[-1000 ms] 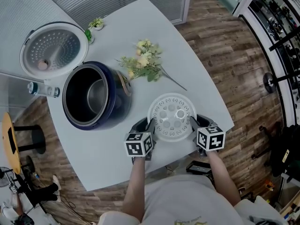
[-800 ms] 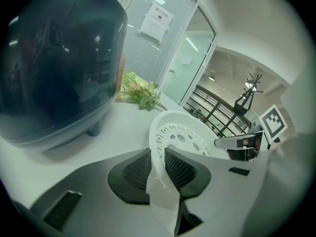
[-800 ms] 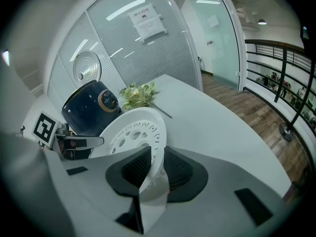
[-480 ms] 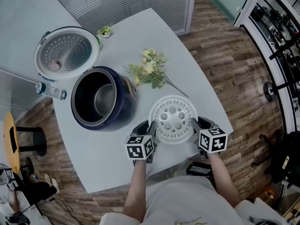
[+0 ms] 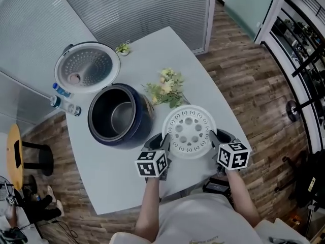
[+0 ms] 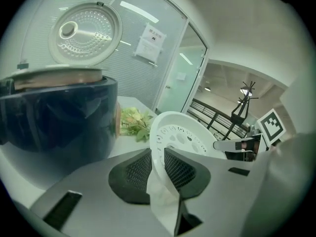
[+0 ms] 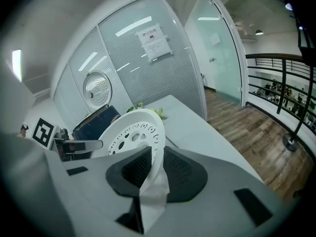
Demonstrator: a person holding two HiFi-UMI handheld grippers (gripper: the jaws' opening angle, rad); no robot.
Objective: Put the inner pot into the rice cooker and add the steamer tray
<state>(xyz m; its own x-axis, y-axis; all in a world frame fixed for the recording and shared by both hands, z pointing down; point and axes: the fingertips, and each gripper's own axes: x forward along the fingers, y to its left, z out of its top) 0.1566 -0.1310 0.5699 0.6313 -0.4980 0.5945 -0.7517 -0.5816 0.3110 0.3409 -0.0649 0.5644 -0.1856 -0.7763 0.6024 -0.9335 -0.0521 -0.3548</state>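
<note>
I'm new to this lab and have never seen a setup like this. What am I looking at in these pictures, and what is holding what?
There is no robot here: a person holds a hand-held claw in each hand. The top-down picture comes from a camera on the person's head. The other two come from cameras riding on each claw, looking along its jaws.

On the grey table stands a dark blue rice cooker. Its lid is swung open and a metal inner pot sits inside. Also on the table are a bunch of flowers and two small bottles.

The left claw and the right claw pinch opposite edges of the white steamer tray, a round disc with holes. The right claw's jaws have just been closing a little further on that rim.
</note>
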